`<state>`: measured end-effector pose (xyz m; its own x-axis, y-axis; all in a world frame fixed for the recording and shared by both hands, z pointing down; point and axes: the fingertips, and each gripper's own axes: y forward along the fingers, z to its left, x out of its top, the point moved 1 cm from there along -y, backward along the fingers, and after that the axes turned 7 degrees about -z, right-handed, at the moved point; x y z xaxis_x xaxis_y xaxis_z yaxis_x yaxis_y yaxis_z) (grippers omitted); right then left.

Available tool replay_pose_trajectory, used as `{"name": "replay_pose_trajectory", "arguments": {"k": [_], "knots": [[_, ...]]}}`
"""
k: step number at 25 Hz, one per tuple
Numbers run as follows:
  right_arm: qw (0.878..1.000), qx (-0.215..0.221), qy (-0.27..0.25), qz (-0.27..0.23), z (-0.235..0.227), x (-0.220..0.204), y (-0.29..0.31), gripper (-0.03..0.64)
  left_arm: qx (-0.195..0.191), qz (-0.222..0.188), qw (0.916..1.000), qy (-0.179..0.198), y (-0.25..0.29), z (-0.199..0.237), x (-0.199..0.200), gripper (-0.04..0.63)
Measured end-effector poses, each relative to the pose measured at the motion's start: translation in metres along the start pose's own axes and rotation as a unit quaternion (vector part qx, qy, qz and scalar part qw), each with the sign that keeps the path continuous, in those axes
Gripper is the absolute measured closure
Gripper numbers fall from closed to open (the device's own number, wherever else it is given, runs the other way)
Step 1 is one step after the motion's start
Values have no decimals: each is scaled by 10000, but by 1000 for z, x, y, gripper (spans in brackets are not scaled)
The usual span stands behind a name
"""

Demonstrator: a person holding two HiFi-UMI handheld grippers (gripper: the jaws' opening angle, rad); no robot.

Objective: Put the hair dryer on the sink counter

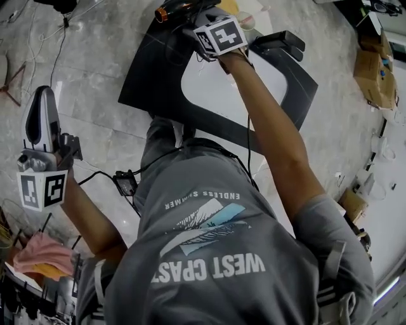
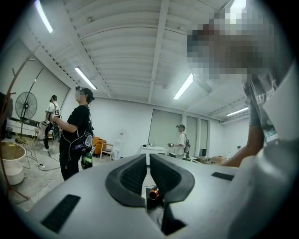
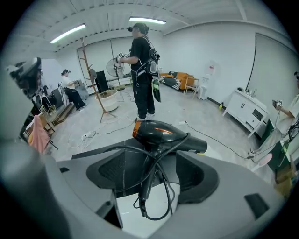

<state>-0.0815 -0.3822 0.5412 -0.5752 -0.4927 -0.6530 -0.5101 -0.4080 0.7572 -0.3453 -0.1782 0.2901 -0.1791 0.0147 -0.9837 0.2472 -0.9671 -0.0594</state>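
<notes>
The black hair dryer (image 3: 163,135) with a copper nozzle ring lies on the black sink counter (image 1: 152,70), at the counter's far end in the head view (image 1: 172,9). Its cord (image 3: 156,186) loops down over the white basin (image 1: 209,89). My right gripper (image 3: 153,172) hovers just above and behind the dryer, tilted down, jaws wide open; the cord shows between them but the pads (image 3: 198,175) touch nothing. My left gripper (image 1: 40,101) is held out level at the left, well away from the counter, its jaws (image 2: 148,175) shut and empty.
A black block (image 1: 279,43) sits at the counter's far right corner. Cardboard boxes (image 1: 374,70) stand on the floor to the right, a pink cloth (image 1: 41,254) at lower left. Cables trail over the grey floor (image 1: 57,51). Other people (image 3: 142,65) stand farther back in the room.
</notes>
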Motion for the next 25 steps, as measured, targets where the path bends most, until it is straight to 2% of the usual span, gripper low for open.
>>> {"name": "replay_pose_trajectory", "arguments": {"k": [6, 9, 12, 13, 15, 19, 25], "knots": [[9972, 216, 67, -712, 3, 38, -53, 275, 53, -17, 9996, 271, -9, -14, 21, 557], [9915, 227, 87, -1281, 0, 61, -93, 281, 43, -38, 9993, 366, -11, -26, 30, 557], [9771, 219, 144, -2111, 3, 87, -144, 397, 43, -47, 9989, 459, -14, -41, 40, 557], [9720, 242, 163, -2333, 6, 94, -159, 404, 47, -49, 9988, 486, -17, -44, 42, 557], [9619, 295, 205, -2710, 13, 105, -187, 468, 58, -57, 9985, 546, -23, -49, 45, 557], [9412, 358, 253, -3349, 24, 120, -252, 549, 44, -72, 9978, 664, -33, -65, 53, 557], [9155, 612, 185, -3972, 42, 127, -345, 588, 44, -114, 9967, 808, -46, -92, 62, 557]]}}
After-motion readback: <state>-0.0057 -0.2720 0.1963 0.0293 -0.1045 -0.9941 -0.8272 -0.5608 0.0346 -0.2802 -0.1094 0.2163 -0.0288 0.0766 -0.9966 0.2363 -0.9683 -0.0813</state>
